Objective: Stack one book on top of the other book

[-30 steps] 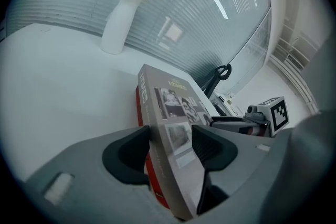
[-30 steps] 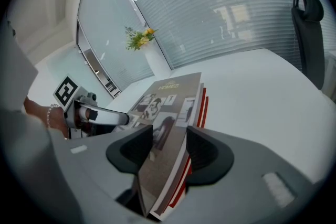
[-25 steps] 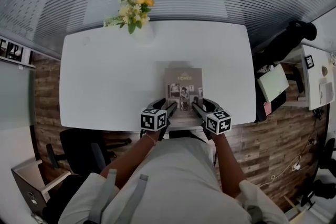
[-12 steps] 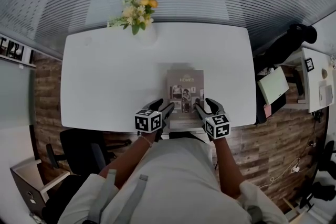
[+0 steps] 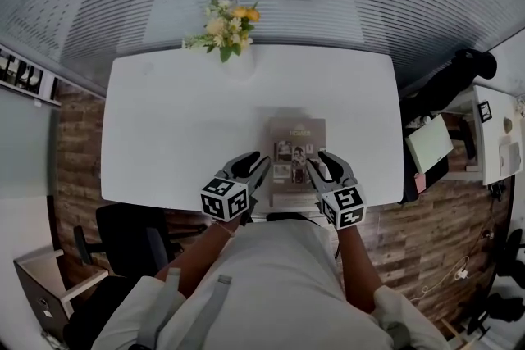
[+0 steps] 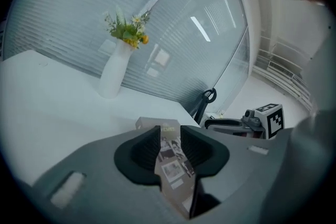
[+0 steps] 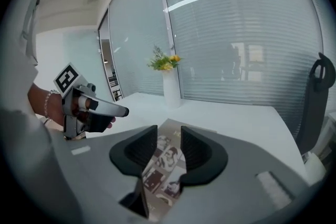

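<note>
Both sides had hold of it! The left gripper (image 6: 170,134) had just been closing its jaws, and they pinched the left side of the book (image 5: 299,147) near its front corner, with the photo cover running up between the pads. The right gripper (image 7: 168,134) mirrored it: its jaws had just been closing too, and they were clamped on the book's right side.

The book sat at the near middle of the white worktop (image 5: 172,127), close to the front edge, its title end pointing away from us toward the vase of flowers (image 5: 225,33) at the far side. From the gripper views its near end seemed raised and tilted. We could not tell whether the far end touched the worktop.

Why two grips? We judged that a wide, flat, floppy cover sags or swings from one corner, and a pinch on each side should keep it level and square for a tidy stack. Holding it near the front also left the far end free to land first.

The second book we could not pick out for certain. A paler strip under the near end might have been it.
</note>
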A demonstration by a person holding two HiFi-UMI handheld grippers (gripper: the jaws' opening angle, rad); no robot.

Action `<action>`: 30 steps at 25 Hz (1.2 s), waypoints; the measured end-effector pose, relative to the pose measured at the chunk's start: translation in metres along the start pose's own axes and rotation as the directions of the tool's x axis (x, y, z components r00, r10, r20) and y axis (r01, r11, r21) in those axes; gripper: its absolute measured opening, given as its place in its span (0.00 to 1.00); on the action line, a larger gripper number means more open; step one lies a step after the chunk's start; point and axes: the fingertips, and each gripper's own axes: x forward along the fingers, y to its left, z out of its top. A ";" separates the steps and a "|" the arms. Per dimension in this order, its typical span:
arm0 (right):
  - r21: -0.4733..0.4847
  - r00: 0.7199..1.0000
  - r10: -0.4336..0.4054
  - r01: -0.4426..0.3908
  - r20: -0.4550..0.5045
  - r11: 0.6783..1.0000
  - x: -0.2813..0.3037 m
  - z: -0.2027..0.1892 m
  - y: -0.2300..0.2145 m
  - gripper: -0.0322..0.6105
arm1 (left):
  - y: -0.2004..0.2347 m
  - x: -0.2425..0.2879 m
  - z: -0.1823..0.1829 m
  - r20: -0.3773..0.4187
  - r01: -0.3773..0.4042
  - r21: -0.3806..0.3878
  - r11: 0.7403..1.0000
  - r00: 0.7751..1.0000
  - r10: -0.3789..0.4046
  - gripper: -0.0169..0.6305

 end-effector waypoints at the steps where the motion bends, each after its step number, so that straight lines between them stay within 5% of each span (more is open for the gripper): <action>1: -0.009 1.000 0.002 -0.002 0.018 1.000 -0.001 0.010 0.004 0.26 | -0.001 -0.004 0.008 0.017 0.001 0.016 1.000 1.000 -0.002 0.21; 15: -0.112 0.975 0.071 -0.048 0.210 0.992 -0.027 0.126 0.066 0.15 | -0.038 -0.069 0.107 0.221 -0.018 0.274 0.961 0.974 -0.045 0.08; 30: -0.194 0.949 0.083 -0.024 0.304 0.981 -0.064 0.195 0.102 0.10 | -0.073 -0.114 0.168 0.316 -0.023 0.367 0.930 0.943 -0.101 0.04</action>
